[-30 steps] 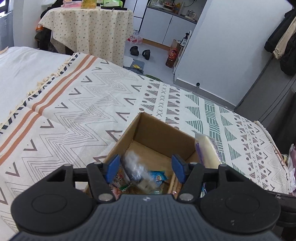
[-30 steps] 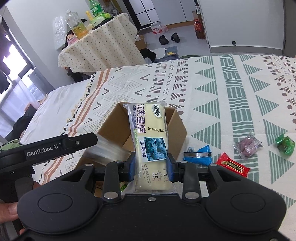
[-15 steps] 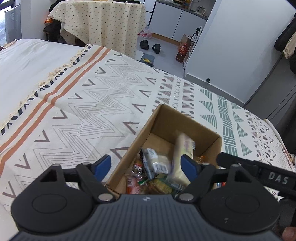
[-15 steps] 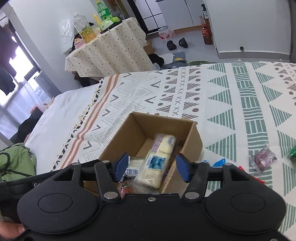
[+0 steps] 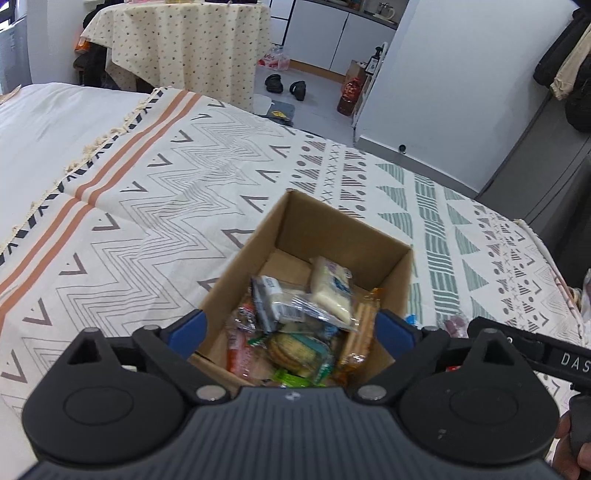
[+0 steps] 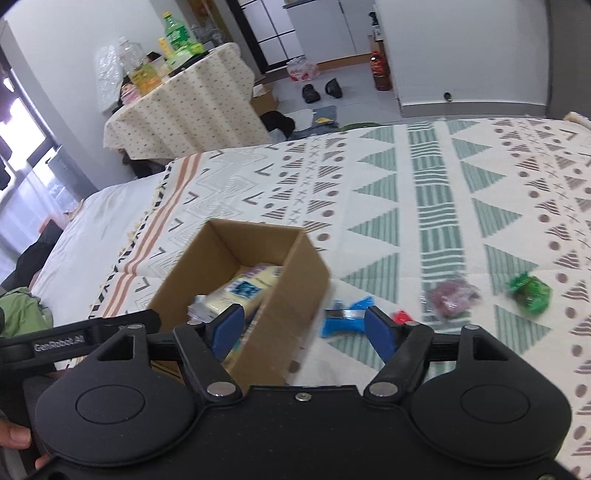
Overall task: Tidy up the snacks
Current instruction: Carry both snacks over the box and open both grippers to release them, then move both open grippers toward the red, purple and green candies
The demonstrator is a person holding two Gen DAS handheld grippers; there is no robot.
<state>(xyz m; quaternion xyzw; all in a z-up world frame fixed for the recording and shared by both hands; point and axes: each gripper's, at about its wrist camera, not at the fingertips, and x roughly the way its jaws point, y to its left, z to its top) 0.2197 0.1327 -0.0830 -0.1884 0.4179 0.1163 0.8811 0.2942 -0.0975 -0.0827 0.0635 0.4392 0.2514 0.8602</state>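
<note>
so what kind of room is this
Probably a small studio flat: a bed under a patterned blanket, white kitchen cabinets behind, and slippers on the floor.

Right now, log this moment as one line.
left hand-held gripper: open, empty | right hand-held gripper: open, empty | brown cardboard box: holds snacks | blue wrapped snack: loose on blanket

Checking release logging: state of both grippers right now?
Left gripper: open, holding nothing, over the cardboard box.
Right gripper: open, holding nothing, above the box's right edge and the blue snack packet.
</note>
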